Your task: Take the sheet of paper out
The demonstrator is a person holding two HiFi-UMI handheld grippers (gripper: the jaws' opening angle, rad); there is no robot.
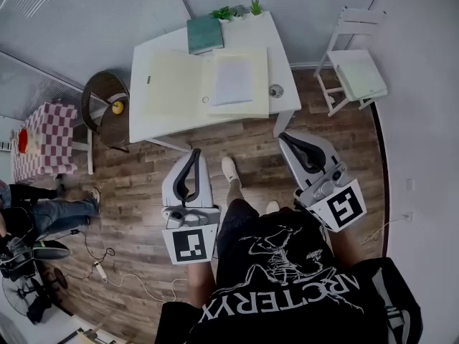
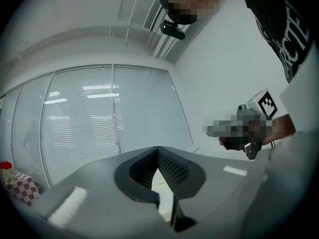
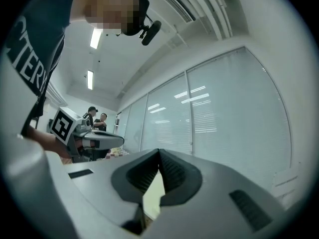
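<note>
A white sheet of paper (image 1: 234,79) lies on the right half of an open cream folder (image 1: 172,86) on the white table (image 1: 283,63). Both grippers hang well short of the table, over the wooden floor near my body. The left gripper (image 1: 195,151) points toward the table's front edge with its jaws closed tip to tip and nothing between them; its own view (image 2: 158,148) shows the same. The right gripper (image 1: 283,136) is likewise shut and empty, as its own view (image 3: 159,151) confirms. Each gripper view faces window blinds, not the paper.
A green book (image 1: 204,34) and small plants (image 1: 237,11) sit at the table's far edge, a small round object (image 1: 276,90) right of the folder. A white chair (image 1: 355,67) stands right, a wicker chair (image 1: 107,106) and checked table (image 1: 43,138) left. A person (image 1: 50,213) sits at far left; cables cross the floor.
</note>
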